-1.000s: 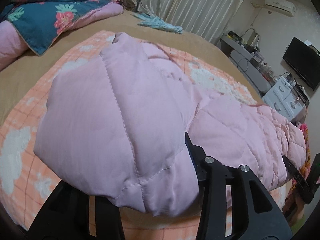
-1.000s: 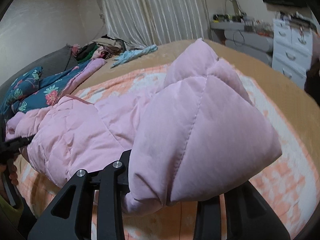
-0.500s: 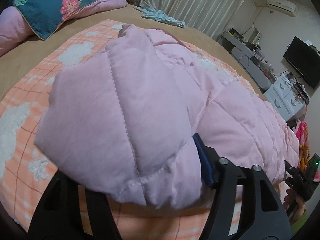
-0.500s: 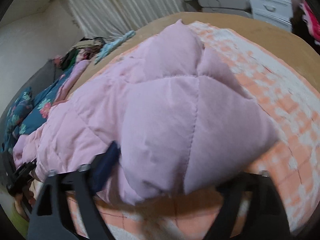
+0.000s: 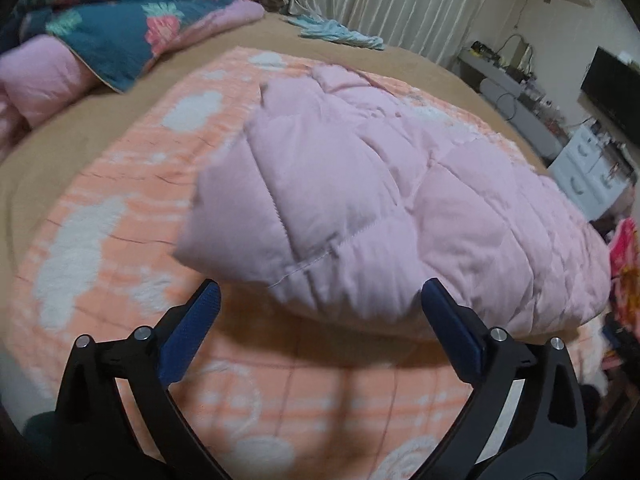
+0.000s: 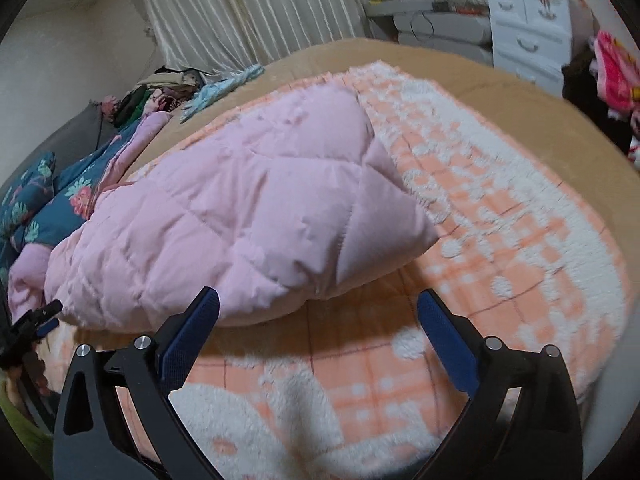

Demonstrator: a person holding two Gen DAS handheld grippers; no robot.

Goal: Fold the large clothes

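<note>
A pink quilted jacket (image 5: 400,208) is lying folded across an orange-and-white blanket (image 5: 120,216) on the bed, its padded panels puffing up in soft ridges. It looks light, bulky and springy, with a smooth shell that may slide against itself; a fold will probably want to rise unless it is pressed flat. The stitched hems and corners, where the filling is thinner, look like the best places to pinch.

The left gripper (image 5: 320,320) is opening, now spread wide and holding nothing; the jacket's near corner is sitting just beyond its tips at twelve o'clock, clear of both blue pads, while the bulk is running off toward two o'clock.

The right gripper (image 6: 318,320) is also opening, wide apart and empty. In its view the jacket (image 6: 240,220) is lying mostly toward eleven o'clock, its pointed corner reaching to one o'clock, and its lower edge is passing just behind the left-hand pad (image 6: 188,340); whether the two touch cannot be told.
</note>
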